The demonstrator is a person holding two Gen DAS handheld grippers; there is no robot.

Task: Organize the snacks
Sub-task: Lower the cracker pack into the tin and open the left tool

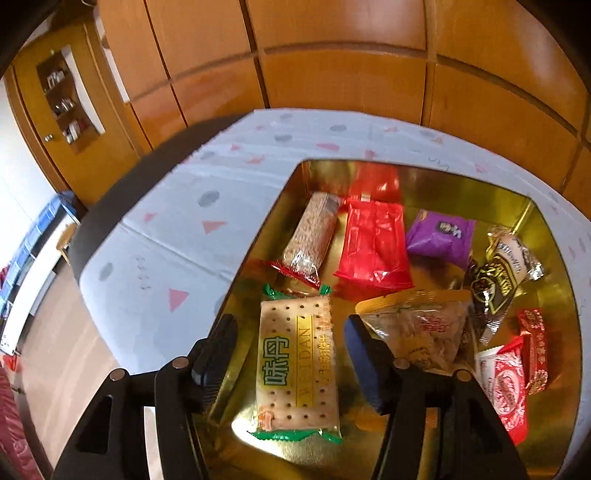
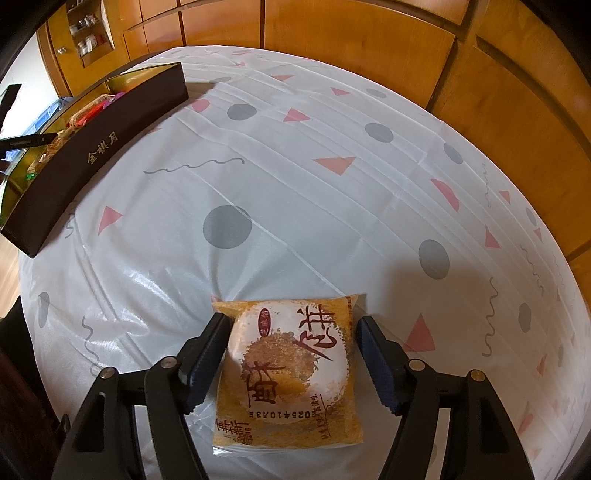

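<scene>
Right hand-held gripper over patterned tablecloth; wooden cabinets behind.

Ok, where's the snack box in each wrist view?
Left wrist: the snack box fills the centre and right, gold inside, seen from above, snacks in it.
Right wrist: the same box, top left, dark outer wall with gold lettering.
Shared landmark: the patterned tablecloth under it, and wooden cabinets behind.

Gold lining gleams inside the box, dark brown outside with gold lettering. Cracker pack: beige, green edges, green characters. A red pack, a purple one. White cloth with grey dots, pink triangles, squiggles. Orange-yellow pastry pack, white disc, red-brown script.
</scene>
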